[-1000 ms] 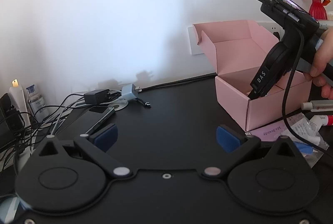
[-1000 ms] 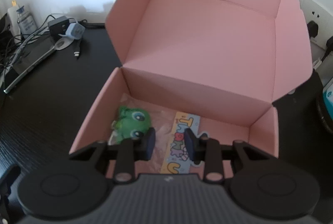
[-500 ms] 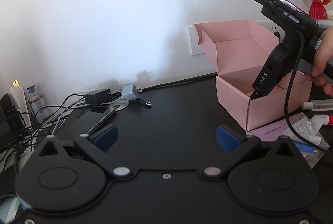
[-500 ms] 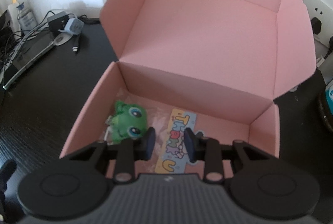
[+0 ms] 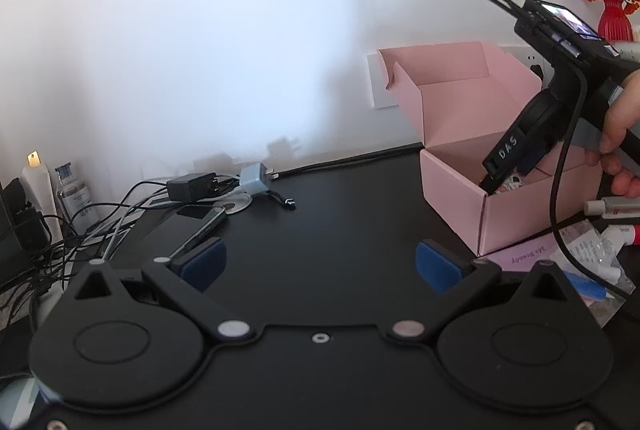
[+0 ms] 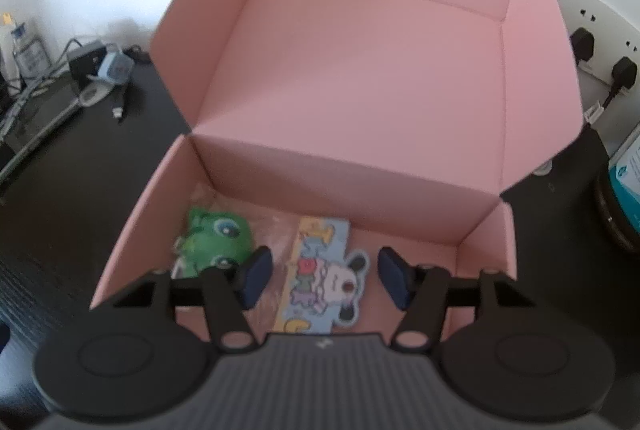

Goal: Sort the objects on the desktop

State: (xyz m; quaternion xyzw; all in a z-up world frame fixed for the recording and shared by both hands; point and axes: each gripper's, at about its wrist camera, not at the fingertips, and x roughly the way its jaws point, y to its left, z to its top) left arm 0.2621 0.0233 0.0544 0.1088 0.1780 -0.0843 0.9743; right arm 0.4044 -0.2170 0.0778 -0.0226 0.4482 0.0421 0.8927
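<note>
The right gripper (image 6: 325,276) has just spread its jaws apart over the pink box (image 6: 360,78), gripping nothing, the cartoon sticker card (image 6: 320,274) lying flat inside beside a green frog toy (image 6: 212,242), while the left gripper (image 5: 320,262) gapes wide above the black desk (image 5: 340,214).

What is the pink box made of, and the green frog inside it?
The pink box looks like thin matte cardboard: sharp fold creases, flat flaps. The green frog looks like soft plastic or rubber with painted eyes, apparently in a clear wrapper; it is too blurred to be sure.
</note>
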